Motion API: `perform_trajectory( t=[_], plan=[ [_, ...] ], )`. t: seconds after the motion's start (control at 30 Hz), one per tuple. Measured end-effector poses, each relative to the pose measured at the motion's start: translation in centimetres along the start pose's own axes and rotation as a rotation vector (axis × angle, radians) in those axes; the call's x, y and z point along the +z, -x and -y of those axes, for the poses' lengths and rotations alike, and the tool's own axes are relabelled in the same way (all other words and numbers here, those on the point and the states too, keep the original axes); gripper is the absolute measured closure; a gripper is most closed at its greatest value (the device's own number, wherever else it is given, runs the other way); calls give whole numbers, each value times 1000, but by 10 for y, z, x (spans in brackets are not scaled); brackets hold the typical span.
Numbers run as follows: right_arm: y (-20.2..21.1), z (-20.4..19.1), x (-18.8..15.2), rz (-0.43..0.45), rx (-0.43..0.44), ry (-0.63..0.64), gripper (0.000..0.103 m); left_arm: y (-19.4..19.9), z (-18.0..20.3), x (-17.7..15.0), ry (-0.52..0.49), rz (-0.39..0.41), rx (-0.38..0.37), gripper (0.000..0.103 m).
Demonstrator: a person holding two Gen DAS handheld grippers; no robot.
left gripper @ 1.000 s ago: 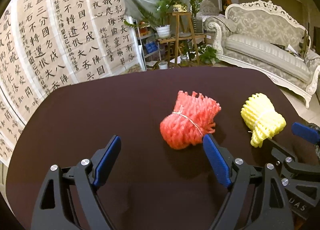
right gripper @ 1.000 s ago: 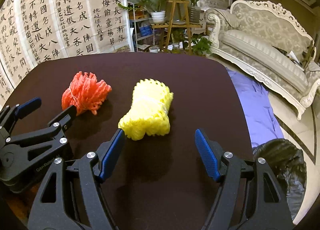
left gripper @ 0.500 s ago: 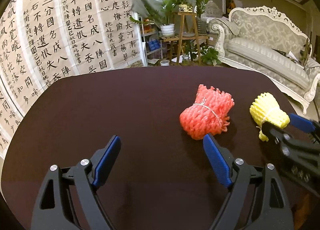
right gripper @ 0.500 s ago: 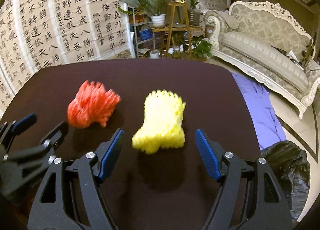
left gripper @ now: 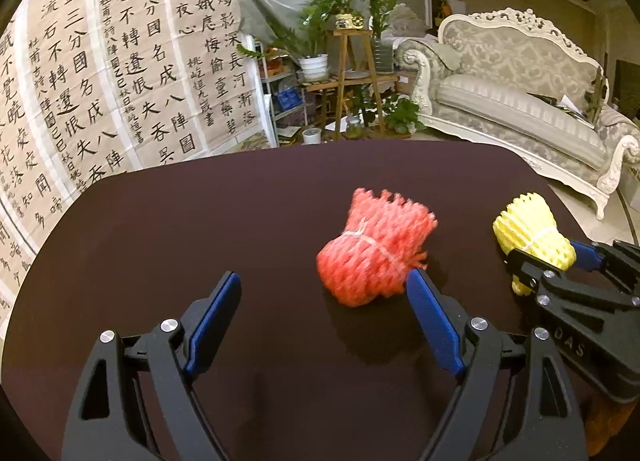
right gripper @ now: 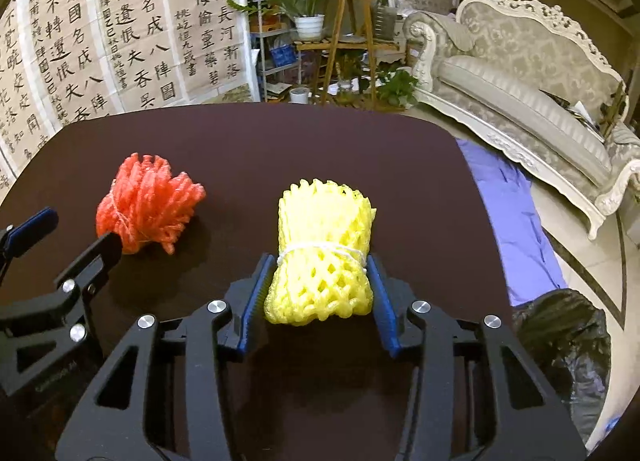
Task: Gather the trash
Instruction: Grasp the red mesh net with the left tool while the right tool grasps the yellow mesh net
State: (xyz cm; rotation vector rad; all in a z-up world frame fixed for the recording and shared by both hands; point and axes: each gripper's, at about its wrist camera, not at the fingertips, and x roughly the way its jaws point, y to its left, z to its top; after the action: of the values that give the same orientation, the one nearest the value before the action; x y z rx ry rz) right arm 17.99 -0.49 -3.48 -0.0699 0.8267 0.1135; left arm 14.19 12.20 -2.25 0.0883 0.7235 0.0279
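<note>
Closing, the right gripper (right gripper: 318, 281) pinches the yellow foam net (right gripper: 324, 249) (pads touching both sides); the left gripper (left gripper: 324, 293) gapes empty, red net (left gripper: 372, 253) at its one o'clock.

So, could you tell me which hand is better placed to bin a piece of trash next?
Right: the right gripper is closing around the yellow foam net, beside the black bag. The left gripper is open.

Home living room: ornate sofa (left gripper: 520, 101), potted plants (left gripper: 316, 45), calligraphy scrolls (left gripper: 120, 61), dark table (left gripper: 200, 221).
</note>
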Motion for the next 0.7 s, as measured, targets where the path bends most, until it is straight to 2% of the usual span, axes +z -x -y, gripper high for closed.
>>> perform_trajectory(
  t=[0.23,0.47,0.53,0.57,0.7],
  plan=[
    [-2,12,0,-8,30,-51,59,-12,8,11,-32,6,-20,21],
    [-4,13,-1,-15,34,-51,59,-32,11,16,-39,-69,-88,21],
    [-5,12,-2,-18,35,-51,59,-34,11,16,-36,-78,-103,27],
    [-5,11,-2,-19,35,-52,59,-35,11,15,-35,-87,-108,38],
    [-6,9,-2,-21,35,-50,59,-36,10,16,-25,-94,-121,47]
  ],
)
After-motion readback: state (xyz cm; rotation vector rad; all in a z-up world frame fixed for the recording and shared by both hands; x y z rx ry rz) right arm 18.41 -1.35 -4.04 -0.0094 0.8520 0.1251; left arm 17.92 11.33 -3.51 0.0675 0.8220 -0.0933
